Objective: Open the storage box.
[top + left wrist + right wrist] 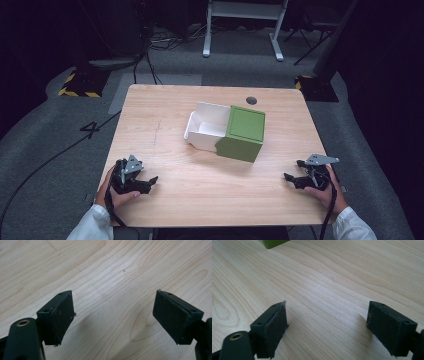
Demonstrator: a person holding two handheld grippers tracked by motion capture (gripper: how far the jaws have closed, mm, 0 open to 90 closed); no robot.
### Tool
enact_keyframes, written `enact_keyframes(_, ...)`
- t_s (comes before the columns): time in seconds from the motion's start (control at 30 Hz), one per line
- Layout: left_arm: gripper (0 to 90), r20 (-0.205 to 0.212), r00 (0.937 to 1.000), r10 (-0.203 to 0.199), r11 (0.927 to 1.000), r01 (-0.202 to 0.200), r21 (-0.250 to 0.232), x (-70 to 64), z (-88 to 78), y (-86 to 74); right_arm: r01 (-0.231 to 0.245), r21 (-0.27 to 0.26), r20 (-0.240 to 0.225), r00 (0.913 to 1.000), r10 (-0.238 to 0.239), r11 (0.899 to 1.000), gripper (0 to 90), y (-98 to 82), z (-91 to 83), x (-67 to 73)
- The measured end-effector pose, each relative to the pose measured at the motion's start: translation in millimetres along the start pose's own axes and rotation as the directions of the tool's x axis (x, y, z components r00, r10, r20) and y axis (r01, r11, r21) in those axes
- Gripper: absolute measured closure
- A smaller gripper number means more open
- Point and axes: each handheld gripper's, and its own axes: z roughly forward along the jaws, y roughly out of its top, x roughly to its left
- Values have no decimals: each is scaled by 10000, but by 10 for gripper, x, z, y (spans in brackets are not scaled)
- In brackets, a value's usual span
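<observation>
Left gripper point(150, 181) and right gripper point(291, 176): both released, jaws wide, empty, near counter point(165, 110) front corners; green-and-white box point(227, 132) mid-counter, well apart.

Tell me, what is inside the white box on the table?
The open part of the white box looks empty, only its white floor and walls showing. The green lid covers its right part, so whatever lies under there is hidden.

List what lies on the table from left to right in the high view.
Left tool → white box → green lid, partly pushed over the white box → right tool. Both tools are open and hold nothing.
</observation>
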Motion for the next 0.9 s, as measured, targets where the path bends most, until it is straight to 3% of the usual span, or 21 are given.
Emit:
enact_keyframes(0.17,172,28,9996,-285,9996,285,-16,40,26,-95,0,0,2,10000,0,10000,166,0,0,1)
enact_keyframes(0.27,170,-118,9997,-217,9998,216,-39,42,8,-112,0,2,2,10000,0,10000,166,0,0,1)
enact_keyframes(0.43,171,140,9975,-687,9976,686,85,72,12,-118,-2,0,0,10000,2,10000,166,0,0,1)
enact_keyframes(0.9,166,194,9977,-657,9978,656,88,78,15,-116,-7,0,10,10000,7,10000,165,-1,0,2)
